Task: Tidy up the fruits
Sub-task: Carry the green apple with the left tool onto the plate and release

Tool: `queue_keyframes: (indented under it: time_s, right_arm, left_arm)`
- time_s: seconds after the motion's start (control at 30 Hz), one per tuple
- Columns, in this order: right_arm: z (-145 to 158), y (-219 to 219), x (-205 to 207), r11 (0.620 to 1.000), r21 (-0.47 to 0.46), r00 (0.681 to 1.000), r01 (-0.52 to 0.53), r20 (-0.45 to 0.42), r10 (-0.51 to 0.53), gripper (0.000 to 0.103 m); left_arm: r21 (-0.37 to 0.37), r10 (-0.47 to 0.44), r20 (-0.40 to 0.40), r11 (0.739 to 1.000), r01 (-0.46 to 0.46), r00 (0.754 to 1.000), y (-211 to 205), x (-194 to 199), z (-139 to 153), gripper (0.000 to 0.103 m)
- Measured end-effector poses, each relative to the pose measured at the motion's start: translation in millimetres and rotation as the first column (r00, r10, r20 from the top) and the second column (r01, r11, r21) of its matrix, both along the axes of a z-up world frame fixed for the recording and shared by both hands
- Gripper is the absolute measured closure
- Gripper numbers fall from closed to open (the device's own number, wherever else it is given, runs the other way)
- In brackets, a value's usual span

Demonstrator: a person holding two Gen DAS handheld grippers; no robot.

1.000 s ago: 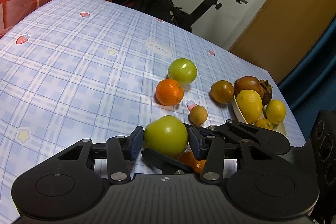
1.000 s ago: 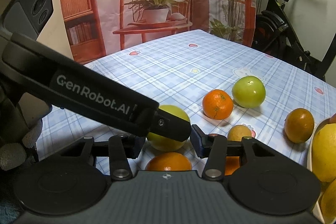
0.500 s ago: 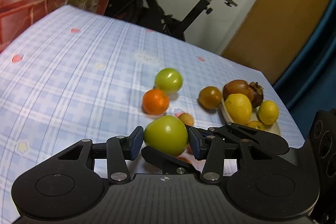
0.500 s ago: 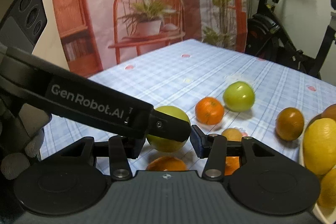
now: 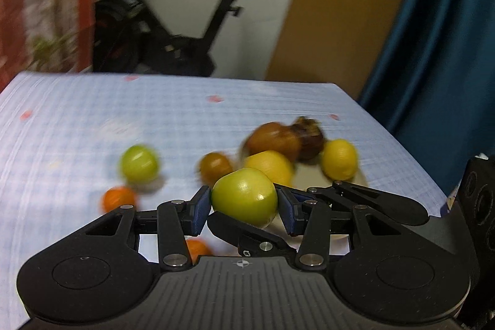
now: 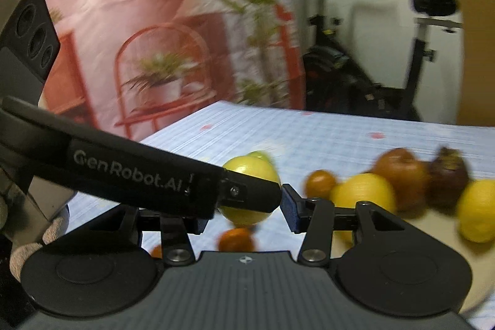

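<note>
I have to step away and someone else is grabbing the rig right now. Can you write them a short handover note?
Left gripper: shut on the green apple, lifted off the table, near the plate.
Right gripper: fingers apart, holding nothing, just beside the left one.
Done: two lemons and brown fruits are in the plate.
Left on the tablecloth: second green apple, oranges, a brownish fruit beside the plate.
Next, probably: set the held apple in the plate.

Left hand-held gripper [image 5: 244,206] lifted green apple [image 5: 244,195] off table, now nearer fruit plate [image 5: 360,180].
</note>
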State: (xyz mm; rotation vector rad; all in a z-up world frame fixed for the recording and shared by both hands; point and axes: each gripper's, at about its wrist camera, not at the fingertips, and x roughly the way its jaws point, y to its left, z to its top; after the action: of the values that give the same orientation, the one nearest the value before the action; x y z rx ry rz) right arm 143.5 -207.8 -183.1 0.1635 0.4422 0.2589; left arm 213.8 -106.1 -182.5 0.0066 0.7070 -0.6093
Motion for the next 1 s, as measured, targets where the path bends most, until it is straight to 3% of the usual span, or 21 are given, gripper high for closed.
queue_keyframes:
  time_s: [0.2, 0.43, 1.0]
  right_arm:
    - [2, -55, -15, 0.984, 0.062, 0.986, 0.168, 0.010, -0.169, 0.054]
    - [-11, -91, -20, 0.949, 0.063, 0.951, 0.308, -0.014, -0.308, 0.054]
    - [-27, -102, 0, 0.931, 0.034, 0.929, 0.364, -0.078, -0.361, 0.054]
  left_arm:
    - [0.039, -0.124, 0.014, 0.992, 0.123, 0.992, -61, 16, 0, 0.053]
    - [0.056, -0.182, -0.030, 0.981, 0.184, 0.983, -104, 35, -20, 0.052]
    - [0.068, -0.170, -0.069, 0.982, 0.175, 0.983, -122, 49, -33, 0.052]
